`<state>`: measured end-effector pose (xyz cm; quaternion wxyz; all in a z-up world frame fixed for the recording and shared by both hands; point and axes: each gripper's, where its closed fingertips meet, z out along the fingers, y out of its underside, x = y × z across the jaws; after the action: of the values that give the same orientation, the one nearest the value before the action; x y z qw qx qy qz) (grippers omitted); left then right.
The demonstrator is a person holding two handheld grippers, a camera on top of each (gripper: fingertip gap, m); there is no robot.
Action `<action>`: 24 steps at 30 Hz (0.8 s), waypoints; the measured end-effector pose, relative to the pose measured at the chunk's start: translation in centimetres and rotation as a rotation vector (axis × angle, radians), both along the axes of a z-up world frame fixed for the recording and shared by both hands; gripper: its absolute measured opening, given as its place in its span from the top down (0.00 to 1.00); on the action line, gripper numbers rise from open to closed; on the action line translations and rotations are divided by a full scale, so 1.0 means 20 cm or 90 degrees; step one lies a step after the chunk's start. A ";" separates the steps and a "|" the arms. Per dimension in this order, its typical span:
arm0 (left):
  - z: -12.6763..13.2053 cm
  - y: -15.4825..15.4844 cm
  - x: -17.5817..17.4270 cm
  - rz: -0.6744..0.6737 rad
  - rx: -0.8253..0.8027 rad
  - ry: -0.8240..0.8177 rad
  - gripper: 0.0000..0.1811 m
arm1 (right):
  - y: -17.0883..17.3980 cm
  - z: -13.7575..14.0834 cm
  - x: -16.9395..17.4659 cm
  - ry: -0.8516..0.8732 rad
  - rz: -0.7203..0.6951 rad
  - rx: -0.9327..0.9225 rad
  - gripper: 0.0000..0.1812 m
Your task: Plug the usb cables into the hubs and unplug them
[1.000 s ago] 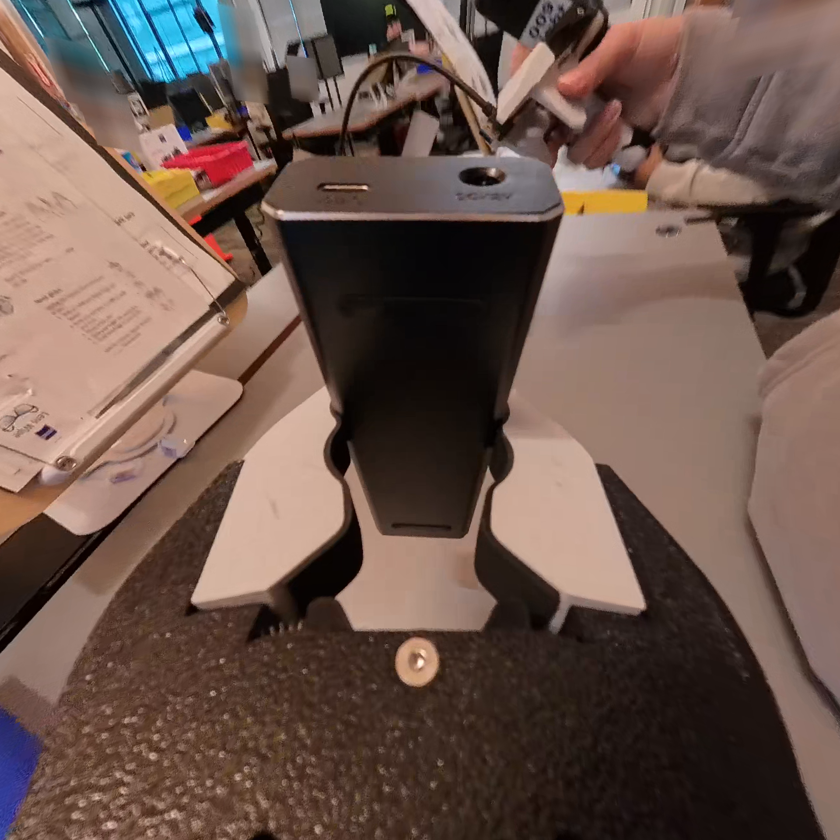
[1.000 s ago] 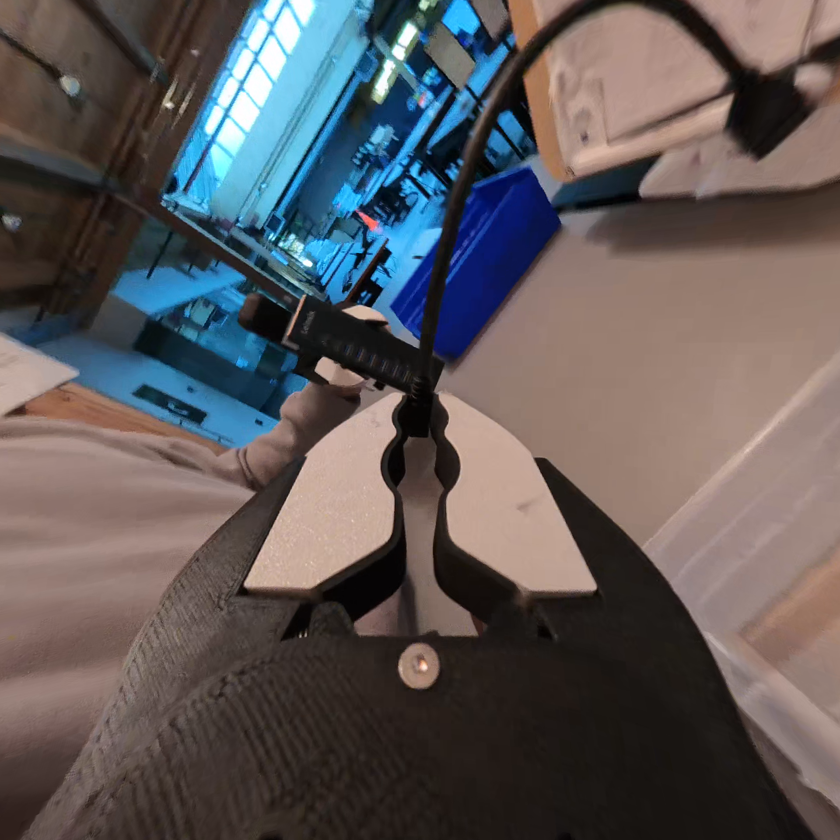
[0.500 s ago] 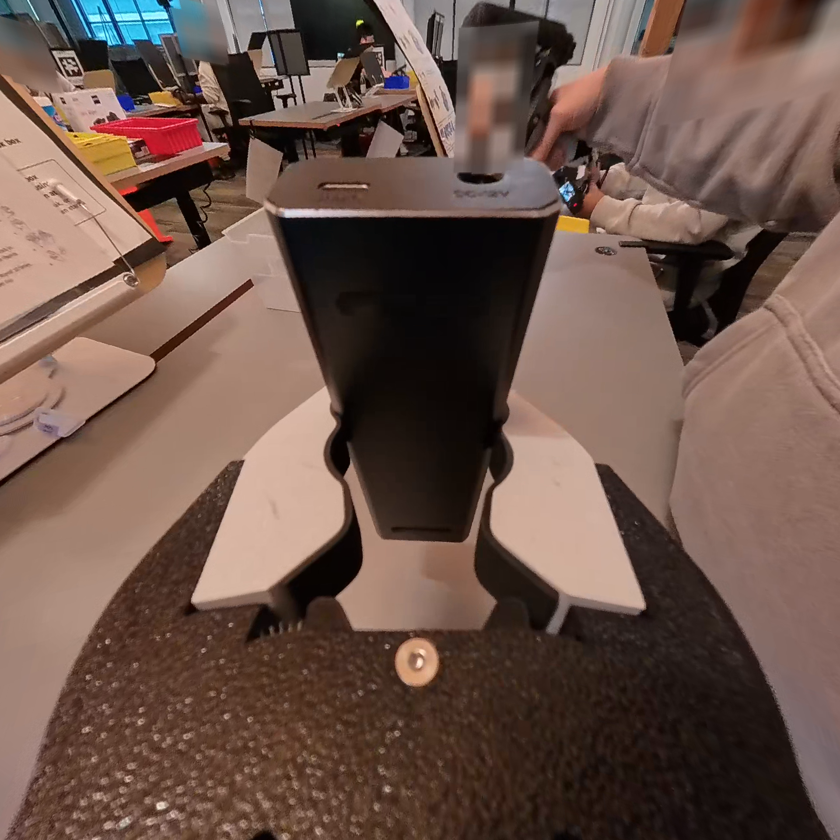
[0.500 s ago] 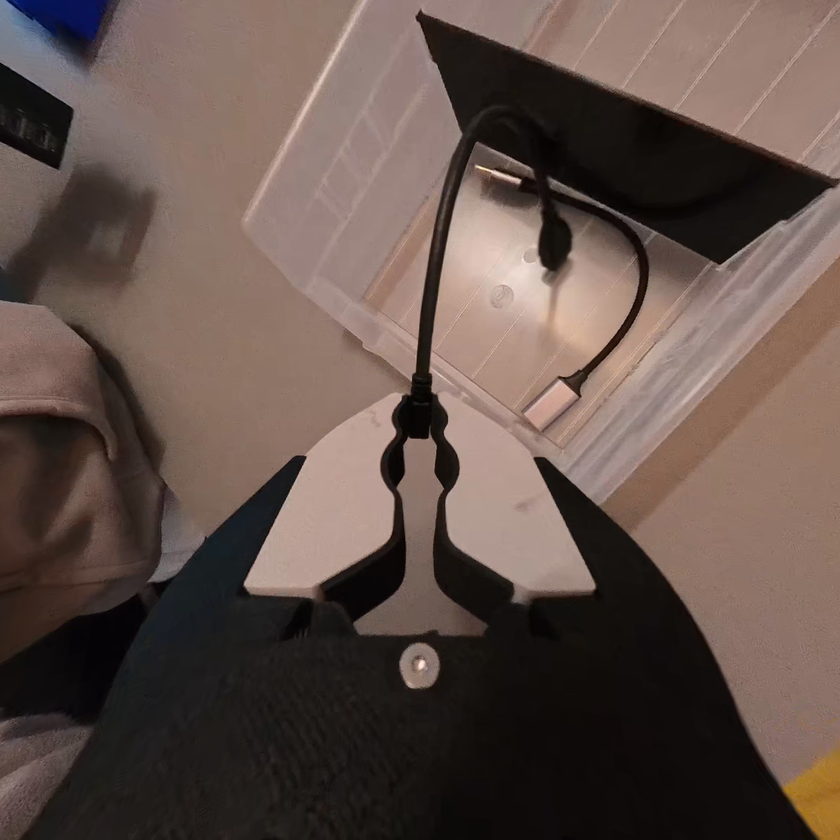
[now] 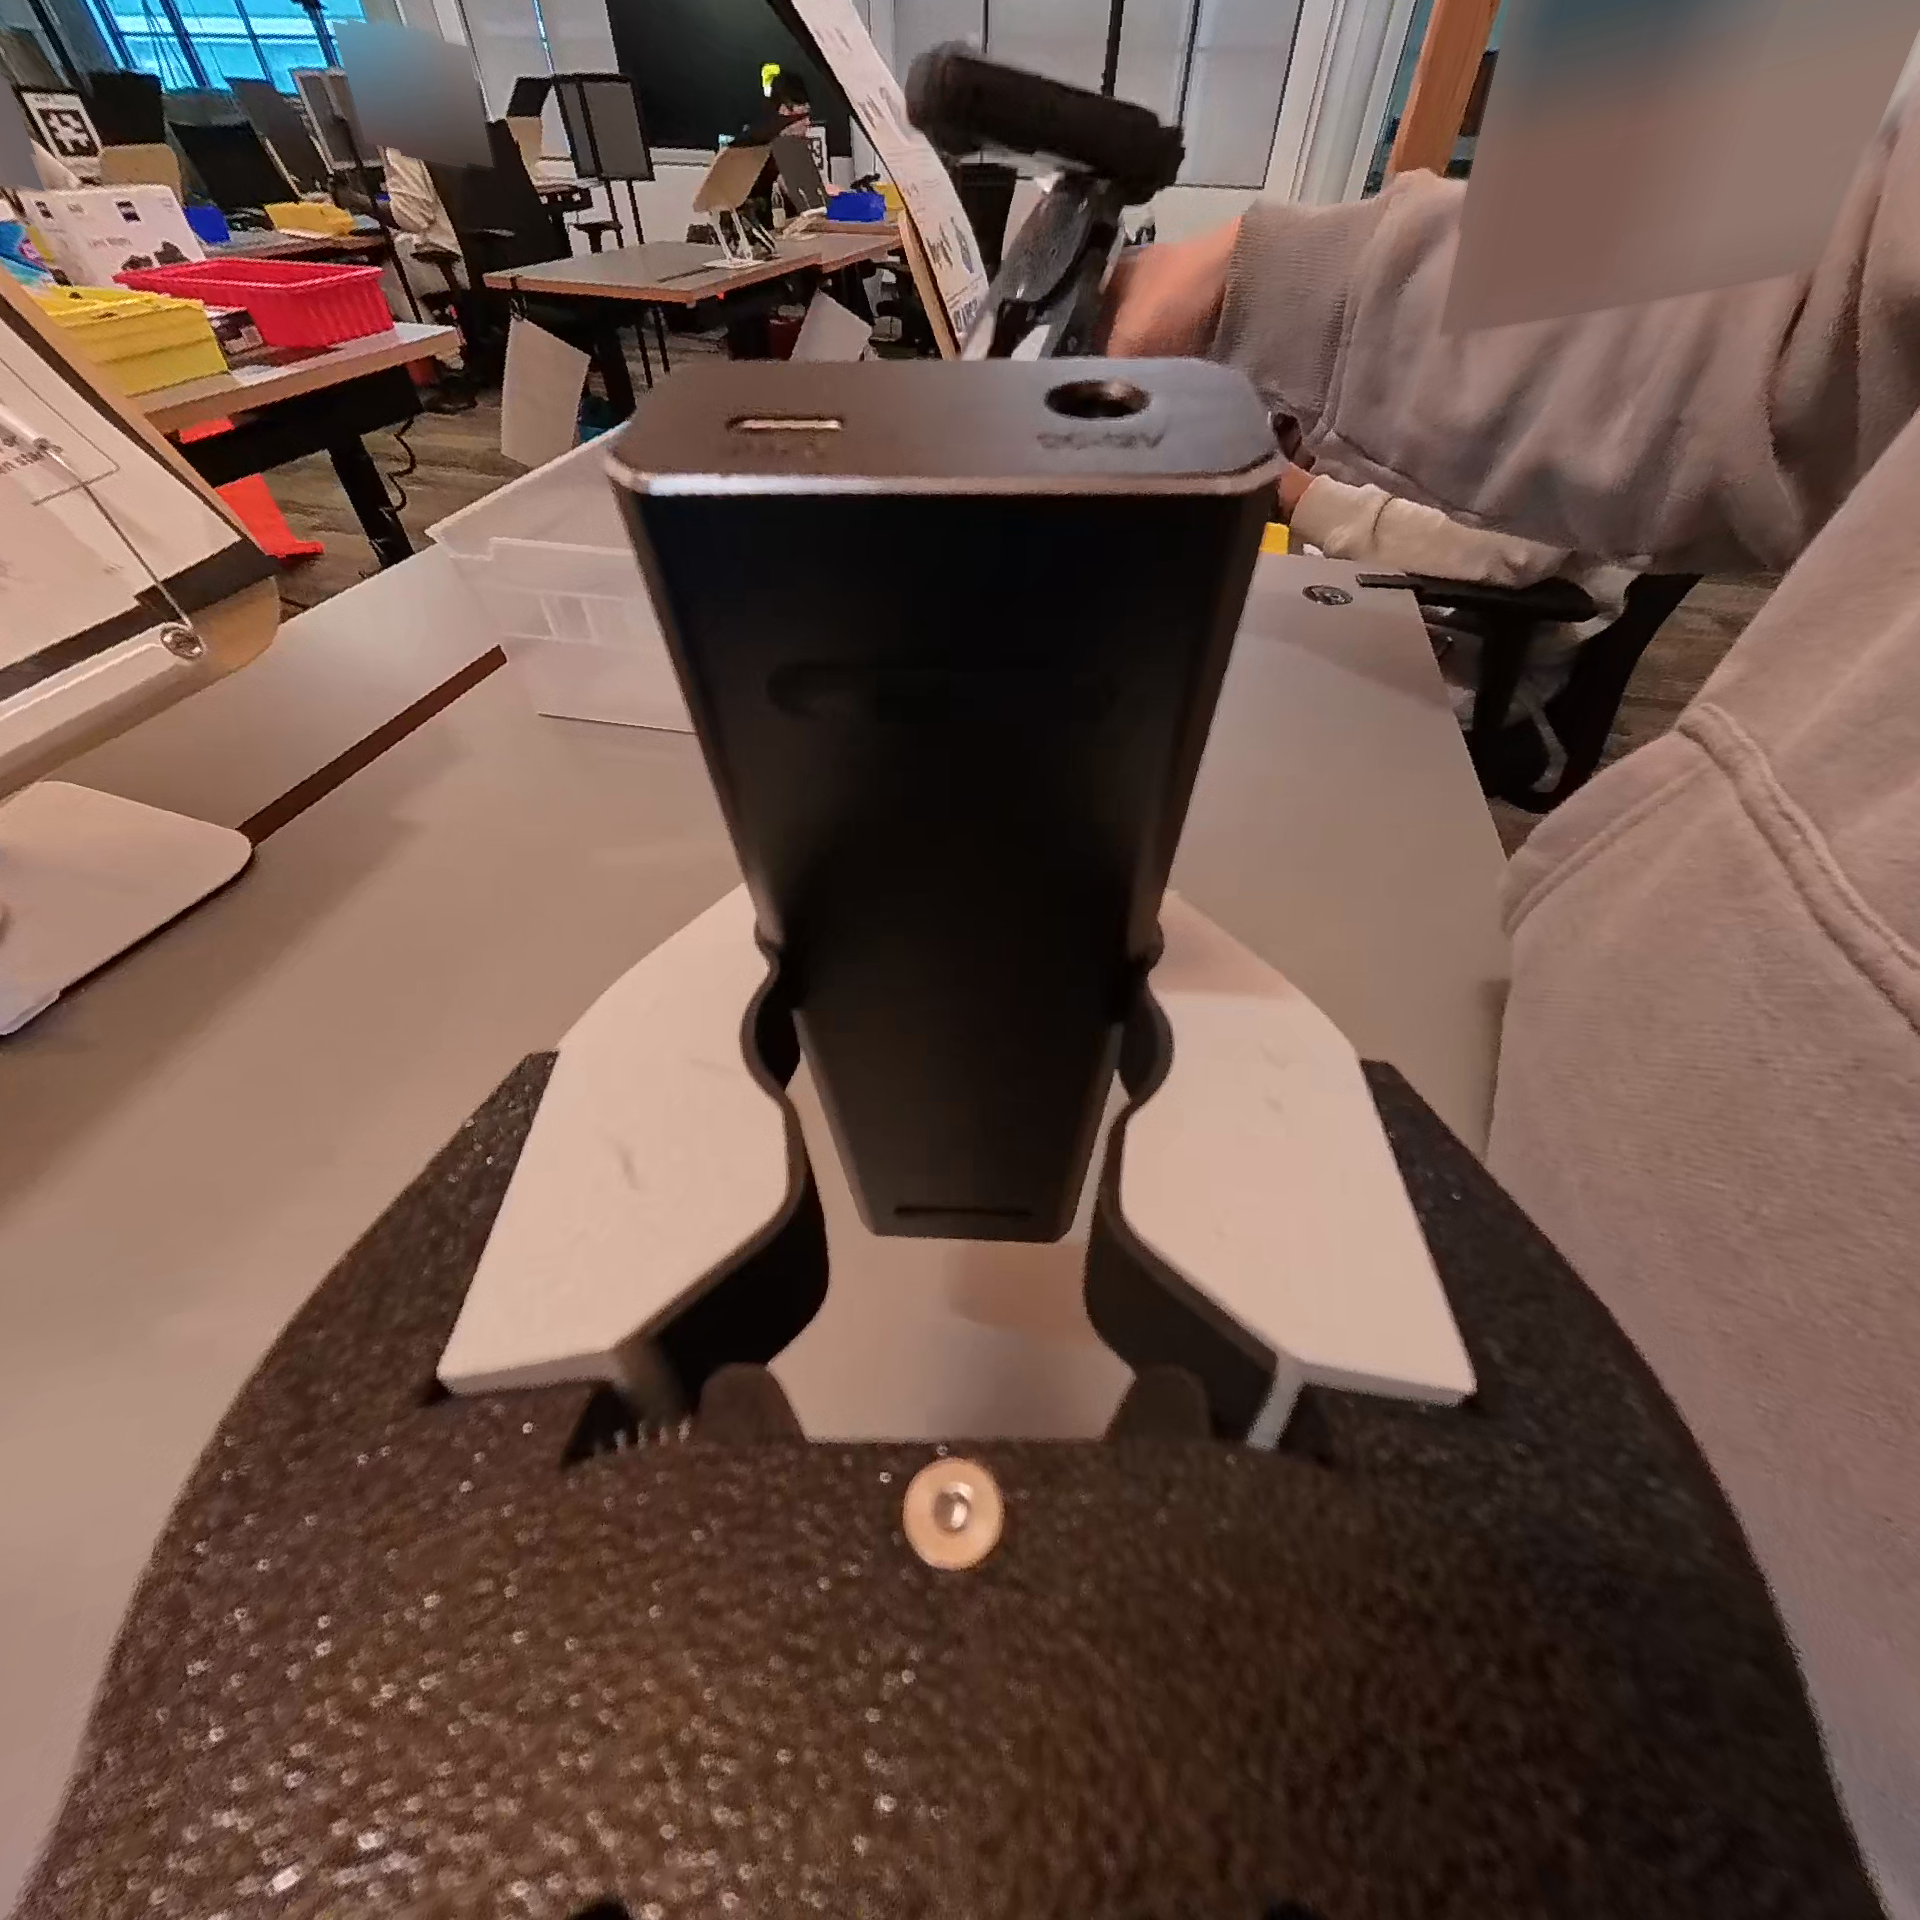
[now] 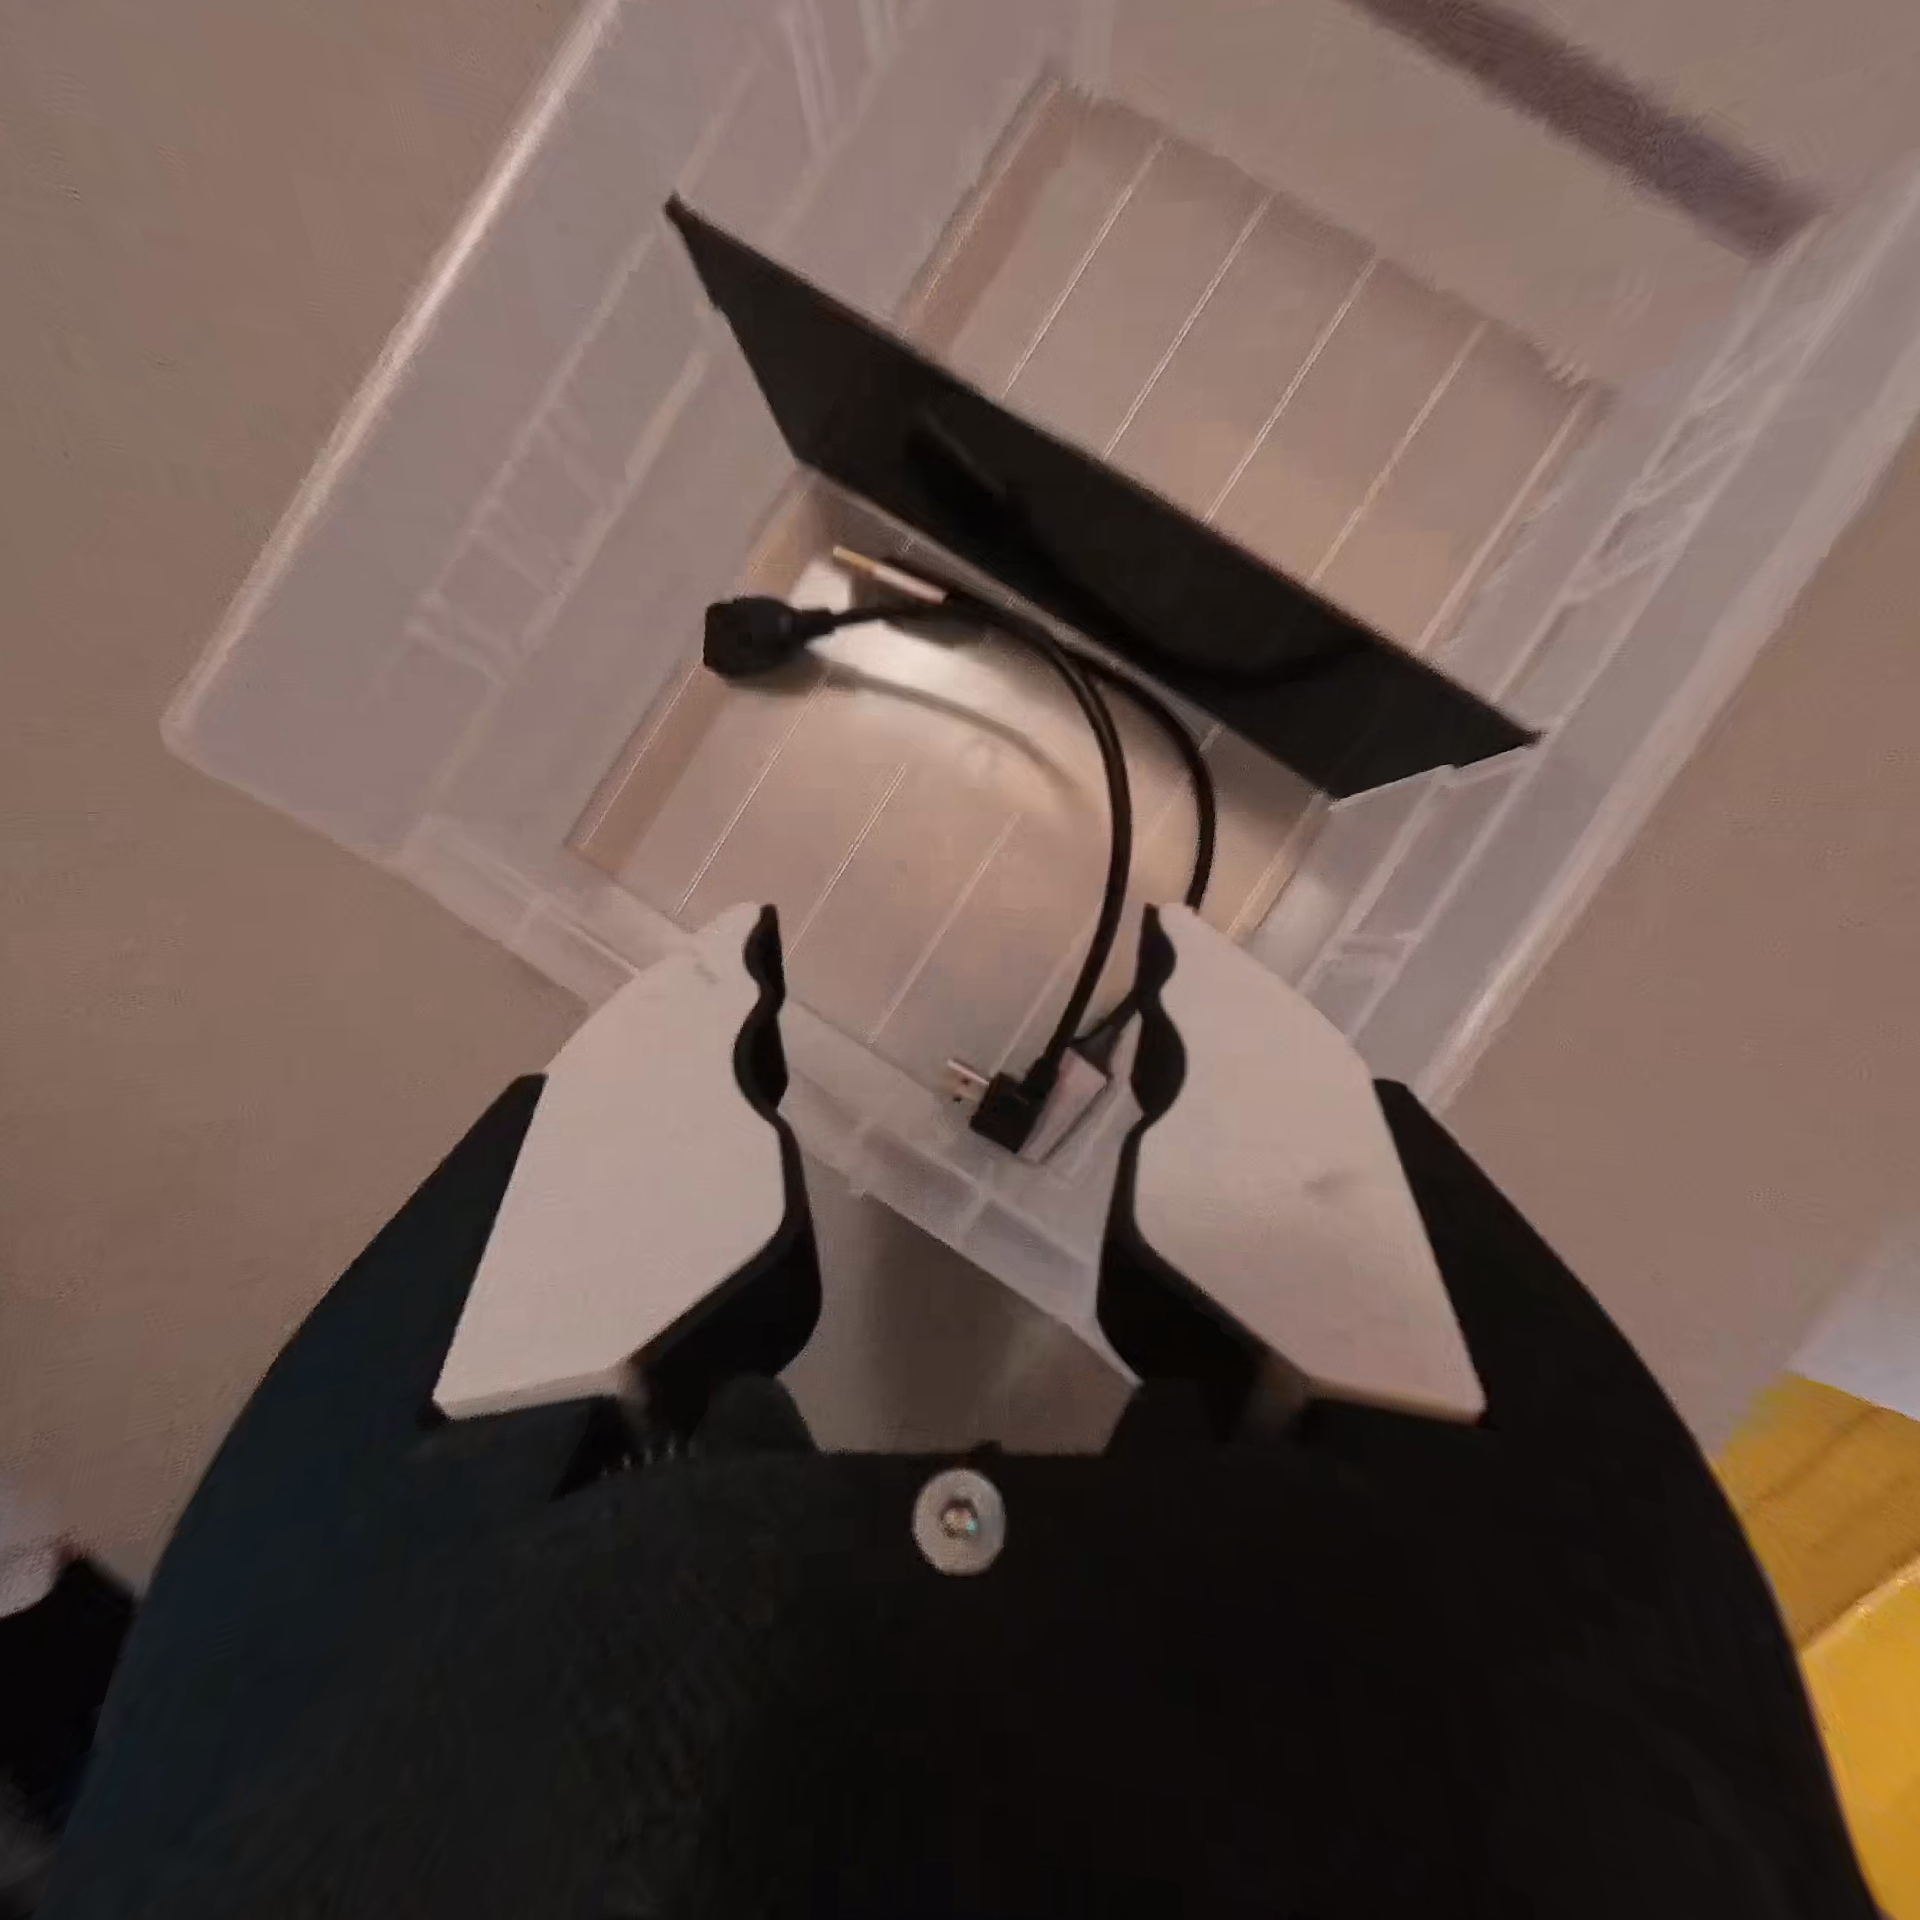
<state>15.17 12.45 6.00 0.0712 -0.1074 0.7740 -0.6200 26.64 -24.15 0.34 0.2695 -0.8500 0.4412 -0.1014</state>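
Observation:
My left gripper (image 5: 956, 940) is shut on a black USB hub (image 5: 945, 727) and holds it upright above the grey table (image 5: 416, 935), its end ports facing away from me. My right gripper (image 6: 956, 925) is open and empty above a clear plastic bin (image 6: 488, 540). A short black USB cable (image 6: 1112, 831) lies in the bin, its angled plug near my right finger. A second black cable with a silver plug (image 6: 1070, 1107) lies beside it. A black flat divider (image 6: 1091, 520) stands across the bin. The right gripper also shows far off in the left wrist view (image 5: 1049, 229).
A document stand with papers (image 5: 94, 582) is on the table at the left. The clear bin (image 5: 551, 613) shows behind the hub. A person's grey sleeve (image 5: 1704, 1039) fills the right side. A yellow object (image 6: 1829, 1558) lies at the lower right.
My right gripper opened and let the black cable drop into the bin; it had swung from near the hub down over the bin. The left gripper kept hold of the hub.

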 end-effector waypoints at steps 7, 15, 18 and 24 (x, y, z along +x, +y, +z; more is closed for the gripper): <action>-0.01 -0.06 -0.01 -0.038 -0.032 0.041 0.67 | 0.78 0.48 -0.25 -0.245 0.258 0.244 0.57; -0.04 -0.21 -0.08 -0.121 0.035 0.010 0.67 | 1.72 0.51 -0.66 -0.221 0.515 0.404 0.58; -0.03 -0.22 -0.08 -0.124 0.052 -0.011 0.67 | 1.81 0.46 -0.66 -0.203 0.524 0.385 0.66; -0.03 -0.20 -0.09 -0.123 0.039 -0.011 0.67 | 1.85 0.45 -0.67 -0.220 0.535 0.368 0.68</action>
<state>13.37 8.38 5.48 0.0208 -0.0245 0.7987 -0.6009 13.31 12.78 9.33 0.5787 -0.8152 0.0221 0.0023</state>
